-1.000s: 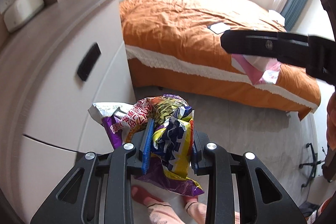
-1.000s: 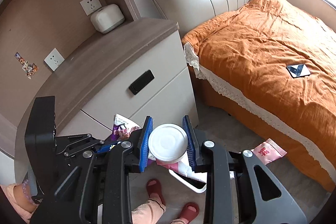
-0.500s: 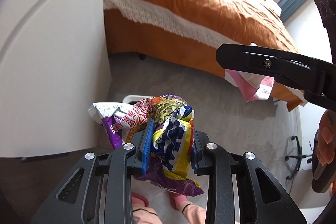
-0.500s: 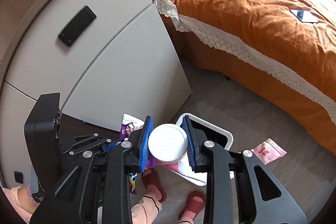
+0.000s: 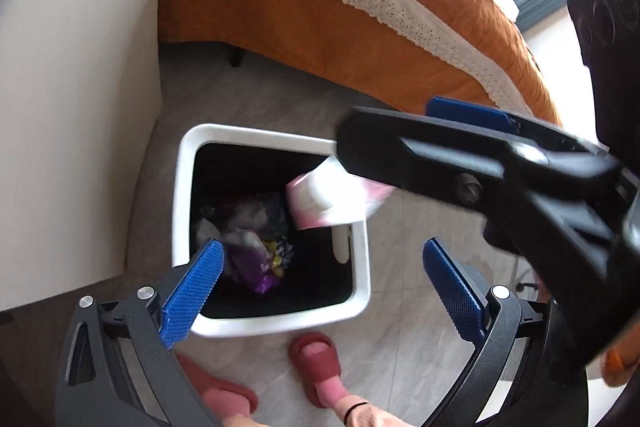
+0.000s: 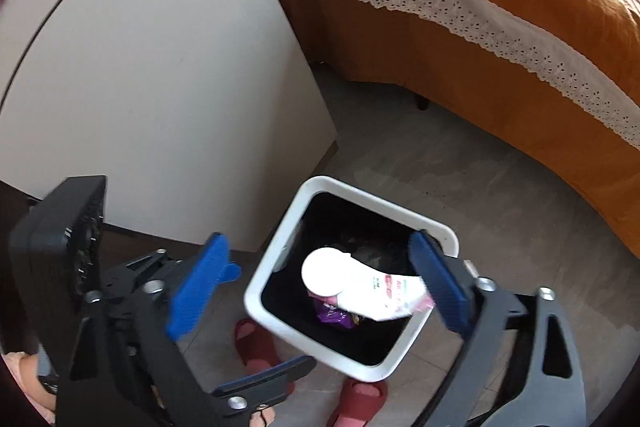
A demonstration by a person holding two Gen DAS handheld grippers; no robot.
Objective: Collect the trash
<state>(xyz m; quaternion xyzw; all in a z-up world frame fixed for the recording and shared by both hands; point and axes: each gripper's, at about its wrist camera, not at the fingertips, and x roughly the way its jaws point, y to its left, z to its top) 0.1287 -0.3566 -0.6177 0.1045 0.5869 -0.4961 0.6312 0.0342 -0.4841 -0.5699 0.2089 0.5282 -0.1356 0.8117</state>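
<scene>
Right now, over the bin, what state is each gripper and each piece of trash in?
Left gripper: open, jaws just opened, nothing between them.
Right gripper: open, jaws just opened, tube released.
White tube: loose, dropping into the bin, tail end over the rim.
Snack wrappers: inside the bin, on the other trash.
Bin: upright, uncovered, black liner, partly filled.

Both jaws have just sprung wide: left gripper [image 5: 320, 291] and right gripper [image 6: 320, 287] angled steeply downward, seemingly empty
</scene>
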